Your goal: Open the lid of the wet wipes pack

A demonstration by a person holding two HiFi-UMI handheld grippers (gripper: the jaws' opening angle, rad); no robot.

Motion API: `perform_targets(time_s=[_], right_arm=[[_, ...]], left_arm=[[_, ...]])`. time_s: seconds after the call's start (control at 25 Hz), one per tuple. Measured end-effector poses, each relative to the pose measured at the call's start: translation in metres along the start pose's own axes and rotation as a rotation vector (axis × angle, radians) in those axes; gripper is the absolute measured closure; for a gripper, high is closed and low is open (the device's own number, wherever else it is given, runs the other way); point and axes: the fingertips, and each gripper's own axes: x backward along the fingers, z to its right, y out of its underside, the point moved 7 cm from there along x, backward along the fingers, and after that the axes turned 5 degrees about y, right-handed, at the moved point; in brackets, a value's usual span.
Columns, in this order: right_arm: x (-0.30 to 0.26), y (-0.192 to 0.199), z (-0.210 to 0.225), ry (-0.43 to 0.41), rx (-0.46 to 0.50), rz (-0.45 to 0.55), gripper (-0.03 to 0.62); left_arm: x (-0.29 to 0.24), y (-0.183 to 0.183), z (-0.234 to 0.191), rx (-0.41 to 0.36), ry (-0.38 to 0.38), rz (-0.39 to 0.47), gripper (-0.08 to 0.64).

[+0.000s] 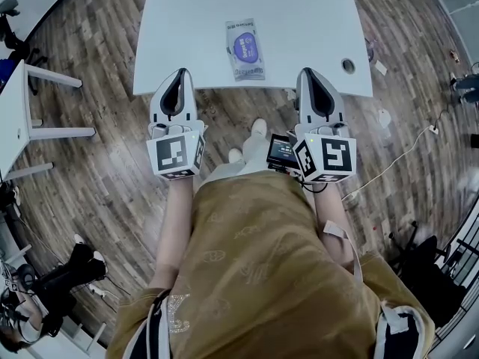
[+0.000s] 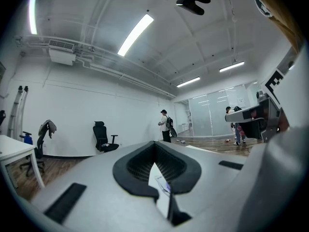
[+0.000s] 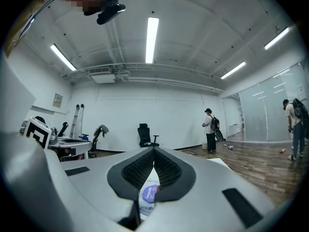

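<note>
Person in gold top (image 1: 254,275) stands at the near edge of the white worktop (image 1: 187,21), one set of tongs in each hand, marker cubes (image 1: 178,154) nearest the body. Left tongs (image 1: 180,72) closed, tips meeting, nothing gripped; left gripper view confirms it (image 2: 154,144). Right tongs (image 1: 307,70) likewise closed and empty, tips together in right gripper view (image 3: 154,149). Both sets of tips reach just over the worktop's near edge, well apart from each other. Wet wipes pack (image 1: 245,48) lies flat on the worktop a little beyond and between them, touched by neither, purple oval lid (image 1: 246,48) facing up and flat. Round hole (image 1: 348,66) at the worktop's right near corner. Wood floor (image 1: 90,185) all around
</note>
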Motion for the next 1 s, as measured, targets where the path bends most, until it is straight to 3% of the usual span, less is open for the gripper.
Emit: perform_targets(time_s=[0.44, 1.0], right_arm=[[-0.060, 0.001, 0.016, -0.033, 0.002, -0.005, 0.583], [-0.134, 0.025, 0.048, -0.064, 0.010, -0.093, 0.583]], left_arm=[[-0.052, 0.002, -0.011, -0.014, -0.012, -0.028, 0.558], [-0.125, 0.021, -0.018, 0.021, -0.041, -0.107, 0.558]])
